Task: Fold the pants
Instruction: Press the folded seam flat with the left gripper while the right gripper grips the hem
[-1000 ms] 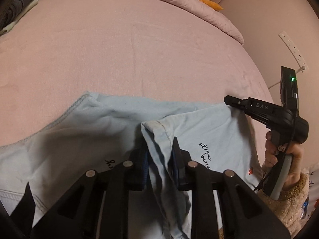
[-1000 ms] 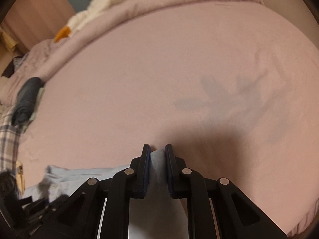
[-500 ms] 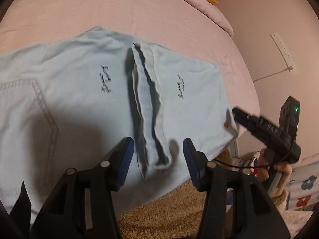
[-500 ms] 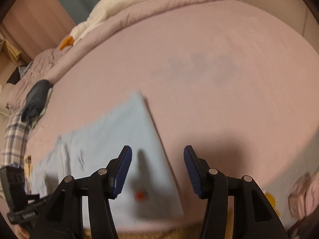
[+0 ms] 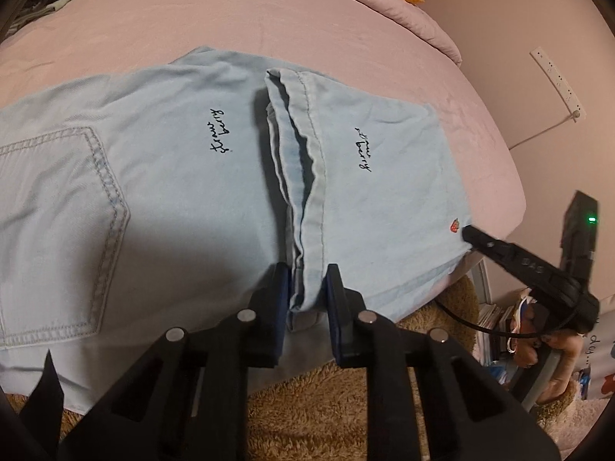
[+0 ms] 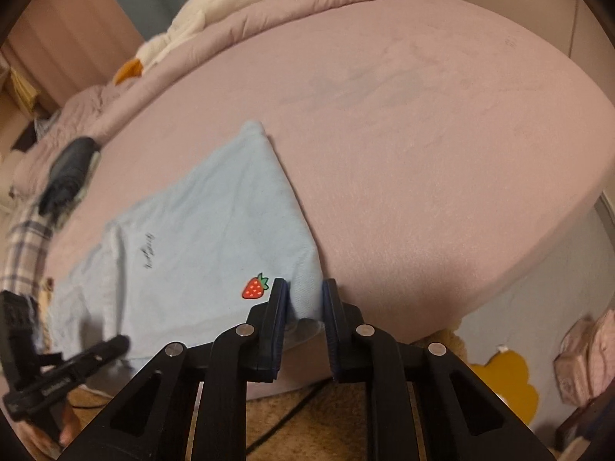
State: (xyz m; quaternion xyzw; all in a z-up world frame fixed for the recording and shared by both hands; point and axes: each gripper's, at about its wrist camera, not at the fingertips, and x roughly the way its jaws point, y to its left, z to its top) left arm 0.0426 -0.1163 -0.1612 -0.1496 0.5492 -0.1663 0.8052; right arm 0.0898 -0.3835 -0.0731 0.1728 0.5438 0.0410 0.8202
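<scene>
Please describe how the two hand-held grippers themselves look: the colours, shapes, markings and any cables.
Both are matte black. The left hand-held gripper and the right hand-held gripper have dark blue pads, linkage arms with triangular cutouts and silver pivot pins. Seen from the side, the right one carries white lettering, a green light, a thin black cable and a grey handle.
</scene>
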